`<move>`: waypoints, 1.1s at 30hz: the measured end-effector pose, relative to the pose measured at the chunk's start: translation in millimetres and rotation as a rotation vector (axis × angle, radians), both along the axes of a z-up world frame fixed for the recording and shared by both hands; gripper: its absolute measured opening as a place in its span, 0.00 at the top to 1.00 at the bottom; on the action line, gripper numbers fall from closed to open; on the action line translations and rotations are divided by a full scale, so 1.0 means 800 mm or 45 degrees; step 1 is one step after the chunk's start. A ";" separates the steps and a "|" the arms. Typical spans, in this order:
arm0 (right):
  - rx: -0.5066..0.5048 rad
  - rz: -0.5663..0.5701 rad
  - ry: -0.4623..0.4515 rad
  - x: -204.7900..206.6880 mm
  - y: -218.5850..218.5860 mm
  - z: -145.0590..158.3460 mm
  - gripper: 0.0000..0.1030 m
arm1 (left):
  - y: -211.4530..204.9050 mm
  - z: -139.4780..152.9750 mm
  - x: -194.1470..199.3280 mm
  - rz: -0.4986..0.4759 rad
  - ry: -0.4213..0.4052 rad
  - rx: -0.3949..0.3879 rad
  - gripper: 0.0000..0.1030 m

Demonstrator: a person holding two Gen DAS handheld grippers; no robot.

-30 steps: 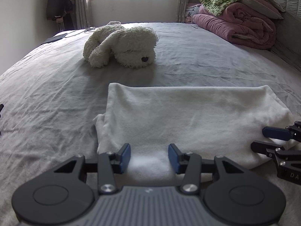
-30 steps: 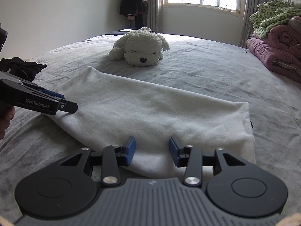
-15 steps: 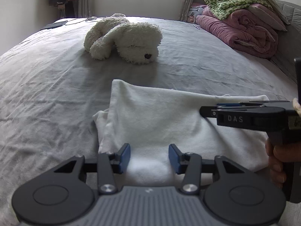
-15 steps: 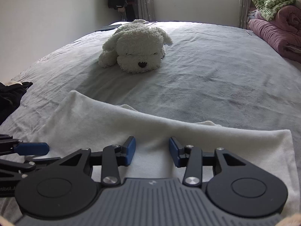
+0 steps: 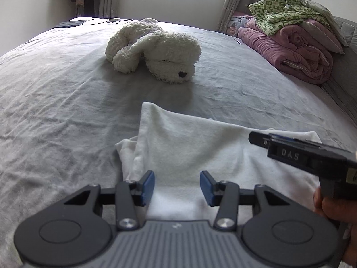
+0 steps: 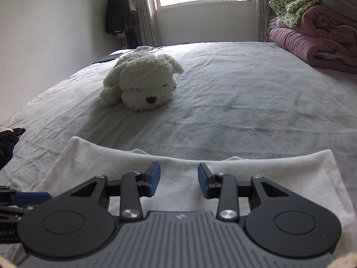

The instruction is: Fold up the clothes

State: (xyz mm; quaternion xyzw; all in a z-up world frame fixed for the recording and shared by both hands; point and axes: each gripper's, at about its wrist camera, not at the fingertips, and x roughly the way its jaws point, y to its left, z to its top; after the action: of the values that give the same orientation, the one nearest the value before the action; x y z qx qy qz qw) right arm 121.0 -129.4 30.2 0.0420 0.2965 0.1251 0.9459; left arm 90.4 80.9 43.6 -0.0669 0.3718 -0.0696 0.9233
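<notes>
A white garment [image 5: 200, 149] lies folded flat on the grey bed sheet, a smaller layer poking out at its left edge. My left gripper [image 5: 177, 186] hovers open over the garment's near left part, nothing between its blue pads. My right gripper [image 6: 179, 182] is open too, above the garment [image 6: 178, 192] near its far edge. In the left wrist view the right gripper [image 5: 290, 149] crosses in from the right, held by a hand [image 5: 332, 205]. The left gripper's blue fingertips [image 6: 31, 197] show at the right wrist view's lower left.
A white plush dog [image 5: 156, 49] lies on the bed beyond the garment. Folded pink quilts topped by a green patterned blanket [image 5: 296, 38] are stacked at the far right by the headboard. Dark clothing [image 6: 9, 143] sits at the bed's left edge. A window is behind.
My right gripper has lifted and swung from the garment's near right side to above its middle and far edge. My left gripper stays roughly in place, its view tilting up a little. Both stay open.
</notes>
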 end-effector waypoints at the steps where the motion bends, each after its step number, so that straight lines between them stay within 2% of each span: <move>1: -0.007 0.010 0.001 -0.009 0.002 -0.003 0.63 | 0.003 0.000 0.003 0.008 -0.017 -0.018 0.53; 4: -0.034 0.041 0.000 -0.036 0.008 -0.010 0.63 | 0.009 -0.003 0.019 0.024 -0.070 -0.063 0.53; 8: -0.079 0.095 0.001 -0.065 0.004 -0.008 0.63 | 0.008 -0.009 0.037 0.017 -0.104 -0.028 0.53; 14: -0.131 0.160 0.051 -0.090 -0.035 0.002 0.63 | 0.005 -0.014 0.042 0.015 -0.082 0.052 0.55; 20: -0.018 0.001 0.118 -0.100 -0.122 -0.006 0.63 | 0.016 -0.010 0.046 0.092 -0.126 0.079 0.53; 24: 0.086 -0.035 0.156 -0.095 -0.138 -0.001 0.63 | 0.031 -0.003 0.047 0.106 -0.162 -0.024 0.54; 26: 0.104 -0.042 0.158 -0.092 -0.134 0.004 0.58 | 0.011 -0.005 0.042 0.034 -0.196 0.032 0.54; 33: 0.042 0.009 0.187 -0.097 -0.118 -0.003 0.57 | -0.057 -0.011 0.024 -0.220 -0.315 0.226 0.53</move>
State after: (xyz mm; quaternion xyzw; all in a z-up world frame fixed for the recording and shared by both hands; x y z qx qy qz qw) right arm 43.4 -223.4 27.7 0.0656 0.3632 0.1298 0.9203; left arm 109.6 35.6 34.9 0.0560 0.2644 -0.1233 0.9549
